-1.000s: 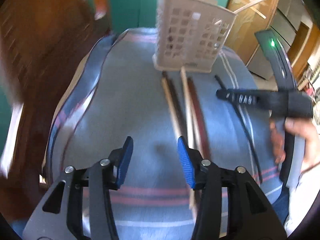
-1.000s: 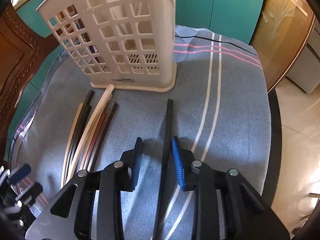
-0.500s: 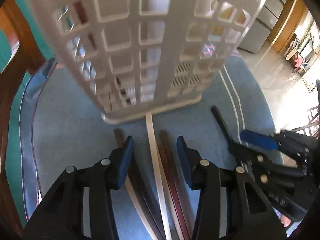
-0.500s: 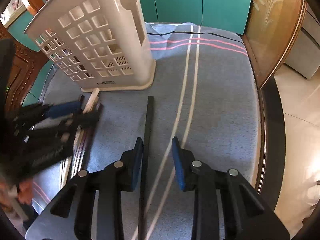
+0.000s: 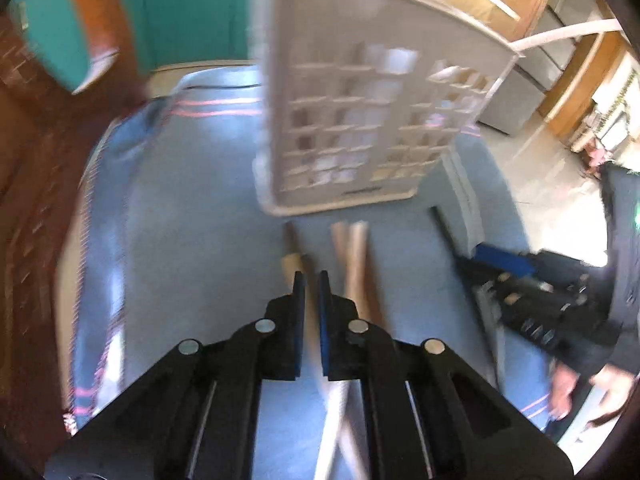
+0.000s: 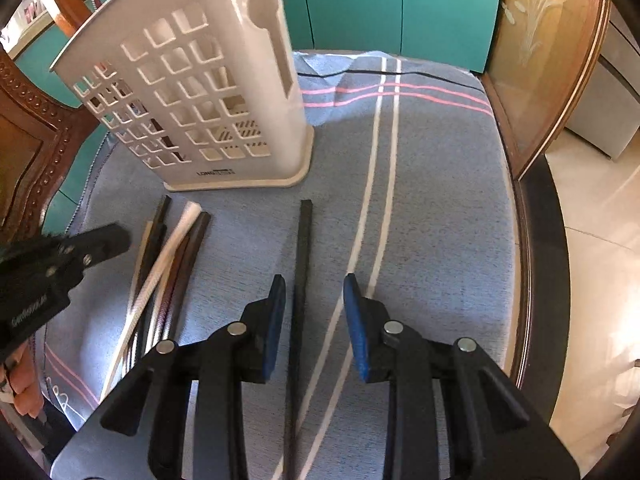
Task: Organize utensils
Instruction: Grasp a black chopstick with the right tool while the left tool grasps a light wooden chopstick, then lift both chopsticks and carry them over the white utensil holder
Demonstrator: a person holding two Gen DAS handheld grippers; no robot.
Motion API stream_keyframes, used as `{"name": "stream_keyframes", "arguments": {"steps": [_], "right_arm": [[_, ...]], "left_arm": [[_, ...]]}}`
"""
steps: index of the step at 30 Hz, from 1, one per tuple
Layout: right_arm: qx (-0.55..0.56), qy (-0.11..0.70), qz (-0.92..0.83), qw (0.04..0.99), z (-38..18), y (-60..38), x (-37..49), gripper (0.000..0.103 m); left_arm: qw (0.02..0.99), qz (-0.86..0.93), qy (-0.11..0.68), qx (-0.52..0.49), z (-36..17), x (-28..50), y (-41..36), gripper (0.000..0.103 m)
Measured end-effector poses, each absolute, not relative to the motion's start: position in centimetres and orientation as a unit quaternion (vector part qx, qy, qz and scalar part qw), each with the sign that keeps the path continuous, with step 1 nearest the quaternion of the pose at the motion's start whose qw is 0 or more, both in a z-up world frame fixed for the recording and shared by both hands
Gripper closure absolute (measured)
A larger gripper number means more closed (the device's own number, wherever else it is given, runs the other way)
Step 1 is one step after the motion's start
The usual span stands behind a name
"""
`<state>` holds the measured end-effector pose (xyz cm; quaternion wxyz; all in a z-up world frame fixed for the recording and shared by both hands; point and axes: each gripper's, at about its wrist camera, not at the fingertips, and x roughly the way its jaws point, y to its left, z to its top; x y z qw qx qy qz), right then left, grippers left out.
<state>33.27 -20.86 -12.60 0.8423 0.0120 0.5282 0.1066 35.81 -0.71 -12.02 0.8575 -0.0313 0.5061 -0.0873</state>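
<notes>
Nearest you, your left gripper (image 5: 311, 292) had just been closing, and its blue pads stood almost together over the bundle of chopsticks (image 6: 160, 276). The view was too blurred to tell whether a stick was caught between them; a pale stick ran beneath the jaws, so I judge you were trying to nip one out of the pile.

Your right gripper (image 6: 314, 304) hung with its jaws apart, straddling the single black chopstick (image 6: 301, 264), which lay on the blue striped cloth (image 6: 440, 208) apart from the others. The pads were clear of it on both sides. I judge you had lined it up lengthwise so that one squeeze would take it near the middle.

The bundle of pale, brown and black sticks lay side by side towards the cloth's left edge, all pointing at the holder, which should make them easy to lift end-first.

Farther on, near the cloth's far left part, the cream plastic utensil holder with square cut-outs (image 6: 188, 92) stood upright, its base just beyond the stick tips. At least one pale stick (image 5: 560, 34) already leaned out of its top.
</notes>
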Motion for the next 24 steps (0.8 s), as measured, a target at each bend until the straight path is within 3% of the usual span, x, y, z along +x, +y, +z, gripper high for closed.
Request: {"name": "stream_keyframes", "arguments": {"steps": [10, 16, 24], "right_arm": [[-0.014, 0.523, 0.1, 0.846, -13.0, -18.7, 32.9, 0.073], [-0.011, 0.523, 0.104, 0.846, -13.1, -18.6, 32.3, 0.073], [-0.016, 0.525, 0.104, 0.845, -13.2, -18.7, 32.5, 0.073]], "left_arm": [[0.85, -0.123, 0.513, -0.013, -12.8, 31.3, -0.8, 0.094], [0.841, -0.13, 0.52, 0.071, -13.5, 32.8, -4.7, 0.094], [0.83, -0.123, 0.539, 0.077, -13.7, 35.7, -6.0, 0.094]]}}
